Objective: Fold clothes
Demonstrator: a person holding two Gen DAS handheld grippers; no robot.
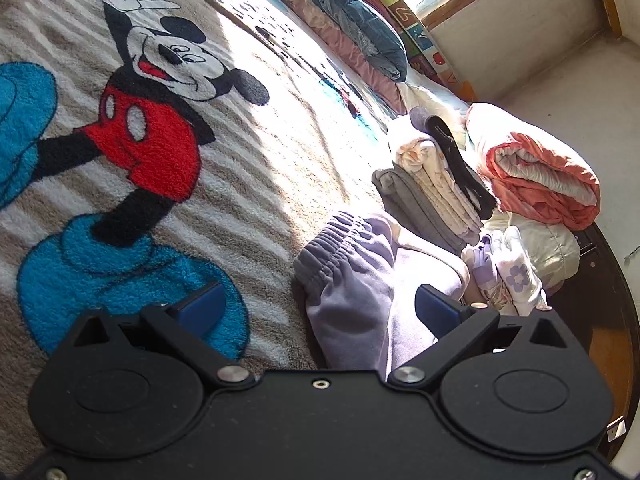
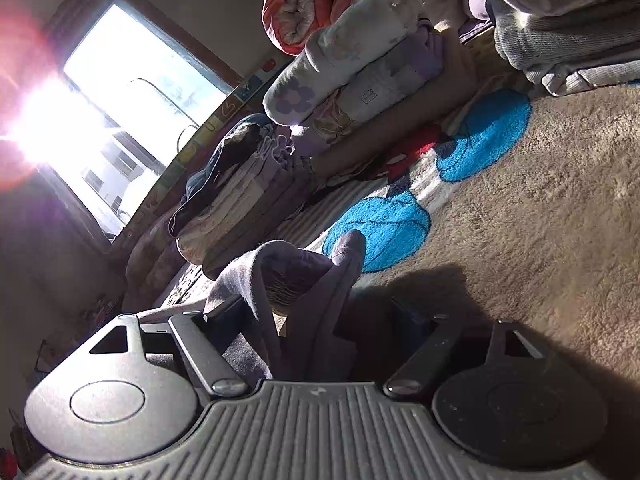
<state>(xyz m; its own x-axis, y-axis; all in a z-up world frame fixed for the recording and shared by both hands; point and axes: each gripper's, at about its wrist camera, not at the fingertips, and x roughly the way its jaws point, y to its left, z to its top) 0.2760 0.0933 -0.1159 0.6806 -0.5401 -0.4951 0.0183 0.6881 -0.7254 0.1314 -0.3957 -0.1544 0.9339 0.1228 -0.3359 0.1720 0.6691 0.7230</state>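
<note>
Lavender sweatpants (image 1: 352, 280) with a gathered elastic waistband lie bunched on a cartoon-mouse fleece blanket (image 1: 248, 184). My left gripper (image 1: 318, 308) is open, its blue pads (image 1: 200, 306) set wide on either side of the waistband end. In the right wrist view the same lavender cloth (image 2: 304, 272) rises in a fold between the fingers of my right gripper (image 2: 320, 316). It drapes over the left finger, and the right finger sits in deep shadow. The jaws stand apart and look open.
A stack of folded clothes (image 1: 432, 196) and a rolled orange quilt (image 1: 540, 176) sit to the right of the sweatpants. A flower-print garment (image 1: 516, 272) lies nearby. More folded piles (image 2: 360, 68) line the blanket's far side. A bright window (image 2: 120, 92) glares.
</note>
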